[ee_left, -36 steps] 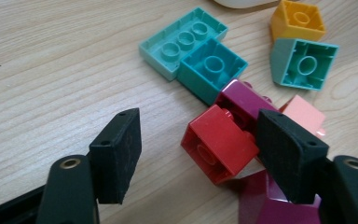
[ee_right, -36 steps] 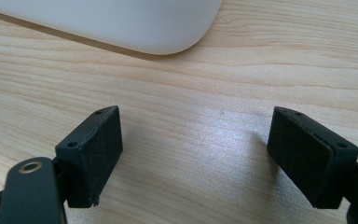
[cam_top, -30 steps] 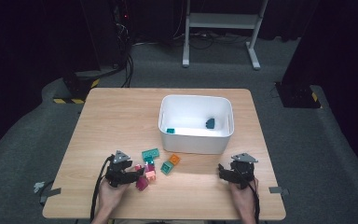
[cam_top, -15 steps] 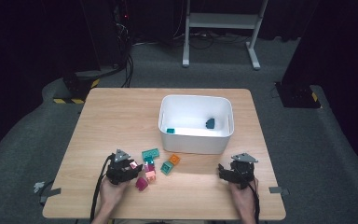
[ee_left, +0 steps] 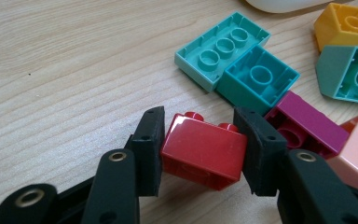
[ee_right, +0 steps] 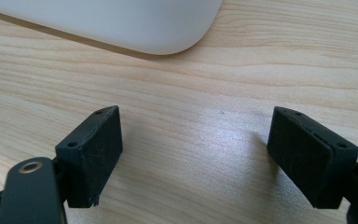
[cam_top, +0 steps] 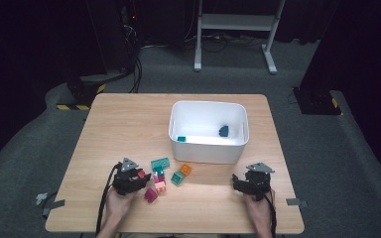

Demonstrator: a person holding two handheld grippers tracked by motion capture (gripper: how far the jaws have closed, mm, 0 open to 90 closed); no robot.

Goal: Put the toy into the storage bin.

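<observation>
At table's near left, L gripper [ee_left: 200, 149] has just been closing, pads now on red brick [ee_left: 203, 149]: light, rigid, glossy; grip flat sides. R gripper [ee_right: 193, 158] wide, empty.

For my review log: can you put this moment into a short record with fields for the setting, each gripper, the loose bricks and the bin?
setting: wooden table, white bin toward the far side
left gripper: jaws have just been closing, pads now against a red brick
right gripper: open, nothing between the jaws, above bare table
loose bricks: teal, mint, magenta, pink and orange ones clustered beside the red brick
bin contents: a small teal piece and a dark teal piece
</observation>
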